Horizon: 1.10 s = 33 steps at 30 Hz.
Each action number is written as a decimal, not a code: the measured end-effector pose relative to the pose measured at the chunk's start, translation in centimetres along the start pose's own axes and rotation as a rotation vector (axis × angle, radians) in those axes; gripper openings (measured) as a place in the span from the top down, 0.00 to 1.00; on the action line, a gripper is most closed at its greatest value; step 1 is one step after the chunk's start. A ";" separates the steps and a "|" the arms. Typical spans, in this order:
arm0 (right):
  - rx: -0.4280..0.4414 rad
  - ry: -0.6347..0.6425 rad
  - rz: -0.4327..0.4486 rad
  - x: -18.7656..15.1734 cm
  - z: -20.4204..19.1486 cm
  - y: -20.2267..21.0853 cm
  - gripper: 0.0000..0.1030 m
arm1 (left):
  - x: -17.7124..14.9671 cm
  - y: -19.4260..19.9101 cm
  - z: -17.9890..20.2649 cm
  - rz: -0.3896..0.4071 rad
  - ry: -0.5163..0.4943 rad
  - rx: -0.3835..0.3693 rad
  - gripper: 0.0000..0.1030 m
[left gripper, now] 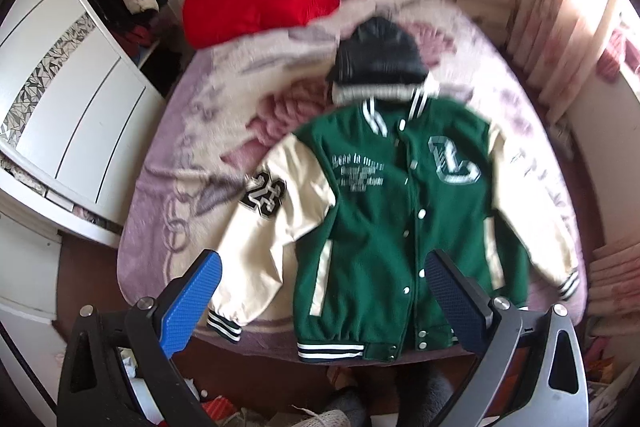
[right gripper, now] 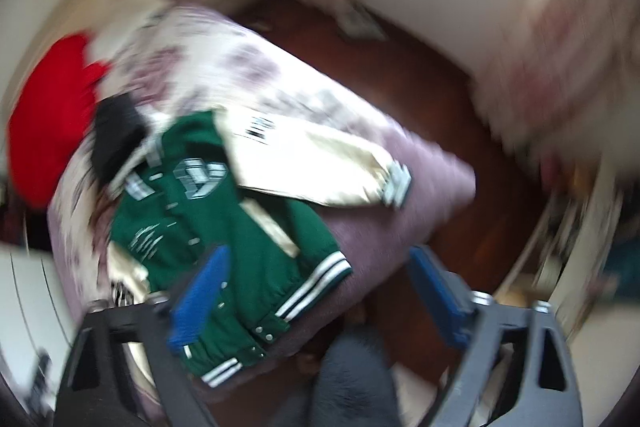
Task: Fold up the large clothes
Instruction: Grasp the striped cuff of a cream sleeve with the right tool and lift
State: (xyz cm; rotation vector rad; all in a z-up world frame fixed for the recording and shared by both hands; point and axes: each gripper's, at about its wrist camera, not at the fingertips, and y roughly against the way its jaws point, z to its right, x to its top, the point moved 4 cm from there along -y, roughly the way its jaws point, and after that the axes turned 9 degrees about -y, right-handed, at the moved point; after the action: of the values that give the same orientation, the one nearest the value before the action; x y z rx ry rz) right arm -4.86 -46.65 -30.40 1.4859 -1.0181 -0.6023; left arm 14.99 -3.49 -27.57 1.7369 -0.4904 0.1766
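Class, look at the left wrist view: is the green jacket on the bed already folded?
No. The green jacket lies spread flat on the bed, front up, with both cream sleeves stretched out to its sides.

The left gripper (left gripper: 322,301) is showing two flat fingers (left gripper: 188,301) faced with blue pads bearing a fine raised grid texture. Each finger is sitting on a dark angular link, pinned by a round silver screw head near its base. Outboard of each link, a second silver screw is showing on a broad arm with a triangular cut-out. The near arm on one side is appearing black, the other grey.

The right gripper (right gripper: 320,293) is showing the same build through heavy blur: blue-padded fingers (right gripper: 200,301), dark links, silver screw heads and arms with triangular cut-outs. Dark grey fuzzy footwear is showing below both grippers.
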 end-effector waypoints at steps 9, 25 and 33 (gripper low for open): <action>0.109 -0.515 -0.286 4.9 16.5 -29.6 0.22 | -1.3 -13.1 7.7 -0.243 0.044 0.053 0.00; 0.477 -0.838 -0.081 11.4 13.4 -39.5 0.84 | 5.9 -24.2 25.0 -0.229 -0.160 -0.028 0.00; 0.466 -0.601 0.022 28.8 11.7 -41.5 0.85 | 15.6 -32.5 34.0 -0.169 -0.184 -0.123 0.00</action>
State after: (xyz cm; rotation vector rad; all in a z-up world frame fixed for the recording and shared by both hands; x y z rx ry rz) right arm 9.95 -79.71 -67.55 1.7319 -1.7272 -0.8636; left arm 37.52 -34.88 -58.54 1.6720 -0.4753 -0.1321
